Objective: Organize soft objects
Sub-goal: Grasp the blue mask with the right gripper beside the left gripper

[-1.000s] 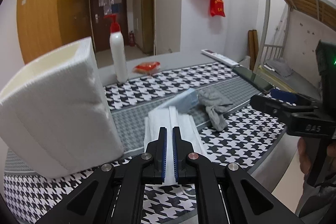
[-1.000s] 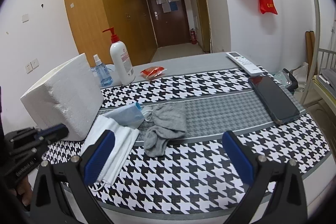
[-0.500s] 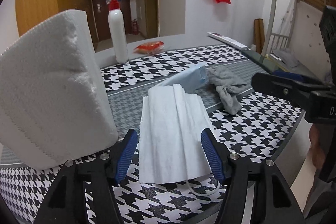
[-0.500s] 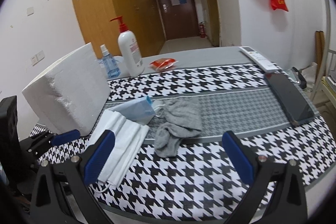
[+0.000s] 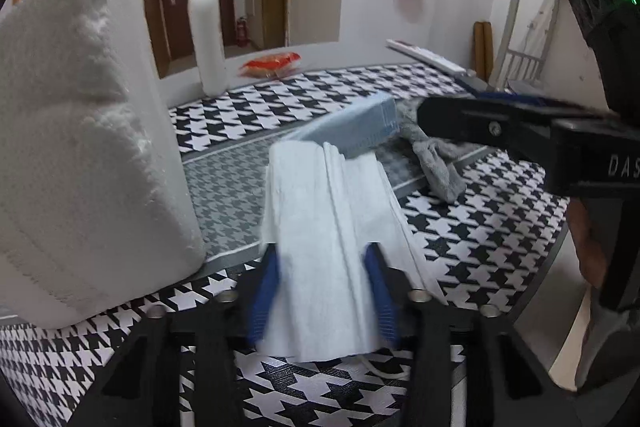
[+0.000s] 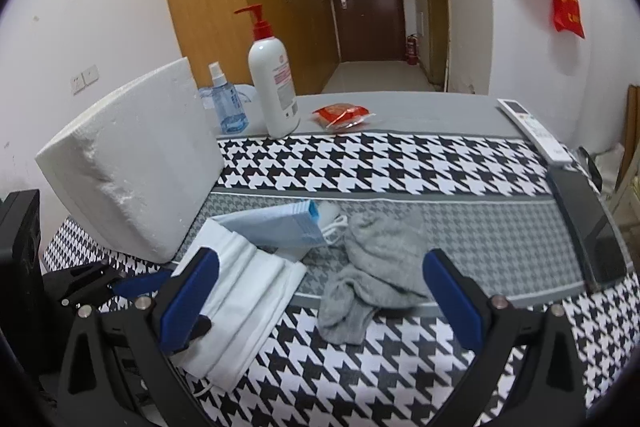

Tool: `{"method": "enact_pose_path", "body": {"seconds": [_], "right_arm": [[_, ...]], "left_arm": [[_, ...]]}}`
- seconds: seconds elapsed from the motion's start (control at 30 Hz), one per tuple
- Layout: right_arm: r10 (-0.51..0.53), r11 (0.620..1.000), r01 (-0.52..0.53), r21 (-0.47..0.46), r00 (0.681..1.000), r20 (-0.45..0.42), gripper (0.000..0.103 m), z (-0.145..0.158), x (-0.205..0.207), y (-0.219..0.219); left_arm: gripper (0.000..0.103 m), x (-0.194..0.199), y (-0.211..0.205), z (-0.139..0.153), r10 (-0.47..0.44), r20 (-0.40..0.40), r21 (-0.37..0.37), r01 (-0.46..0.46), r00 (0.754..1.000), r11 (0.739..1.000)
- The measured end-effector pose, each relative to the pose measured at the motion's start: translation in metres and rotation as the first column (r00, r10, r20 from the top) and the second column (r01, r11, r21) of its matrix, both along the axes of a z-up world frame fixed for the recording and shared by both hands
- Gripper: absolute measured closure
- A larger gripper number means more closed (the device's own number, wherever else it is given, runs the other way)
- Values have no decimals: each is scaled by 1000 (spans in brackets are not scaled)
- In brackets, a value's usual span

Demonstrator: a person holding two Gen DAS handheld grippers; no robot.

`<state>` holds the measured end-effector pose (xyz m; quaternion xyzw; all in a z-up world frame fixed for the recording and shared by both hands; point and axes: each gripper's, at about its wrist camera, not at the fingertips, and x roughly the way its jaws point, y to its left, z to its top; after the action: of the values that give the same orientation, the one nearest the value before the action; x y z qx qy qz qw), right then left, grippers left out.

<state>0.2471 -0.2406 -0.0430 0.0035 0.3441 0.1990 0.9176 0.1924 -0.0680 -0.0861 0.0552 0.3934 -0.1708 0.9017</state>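
Observation:
A white face mask (image 5: 332,227) lies flat on the houndstooth tablecloth (image 5: 480,247) beside a foam block. My left gripper (image 5: 322,267) straddles its near end. The jaws are closing, the mask between the blue pads, not clamped. Behind it a blue face mask (image 5: 352,131) rests partly on the white mask (image 6: 248,287), and a crumpled grey sock (image 6: 376,267) lies to its right. My right gripper (image 6: 322,263) hovers wide open over the sock, holding nothing. One of its black fingers (image 5: 480,123) crosses the left wrist view.
A big white foam block (image 6: 132,167) stands at the left. Behind it are a spray bottle (image 6: 228,103), a pump bottle (image 6: 276,87) and a red packet (image 6: 340,115). A remote (image 6: 532,131) and a phone (image 6: 588,227) lie along the right edge.
My left gripper let go of the white mask, sank toward the table, spread wide, and now has narrower jaws around it. My right gripper moved in closer over the grey sock.

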Motion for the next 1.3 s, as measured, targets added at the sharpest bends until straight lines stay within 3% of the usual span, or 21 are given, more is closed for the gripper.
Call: {"method": "enact_pose_path", "body": {"seconds": [0.17, 0.27, 0.63, 0.83, 1.1, 1.3], "right_arm": [[16, 1000, -16, 0, 1000, -24, 0, -4, 11, 2], [18, 1000, -18, -6, 999, -30, 0, -6, 15, 3], [73, 997, -71, 33, 995, -65, 0, -11, 31, 14], [118, 993, -117, 20, 991, -64, 1, -13, 31, 23], [177, 984, -179, -14, 981, -85, 40, -20, 29, 38], [189, 981, -192, -22, 977, -100, 84, -23, 23, 37]], "left_arm": [[85, 1, 2, -2, -49, -14, -15, 48, 999, 999], [90, -1, 5, -1, -70, -14, -28, 70, 997, 997], [90, -11, 13, 4, -163, -8, -42, 163, 987, 986], [90, -8, 24, 0, -165, -25, -42, 164, 986, 986], [90, -7, 30, 0, -149, -36, -75, 146, 988, 986], [90, -6, 35, 0, -115, -36, -72, 112, 993, 991]]}}
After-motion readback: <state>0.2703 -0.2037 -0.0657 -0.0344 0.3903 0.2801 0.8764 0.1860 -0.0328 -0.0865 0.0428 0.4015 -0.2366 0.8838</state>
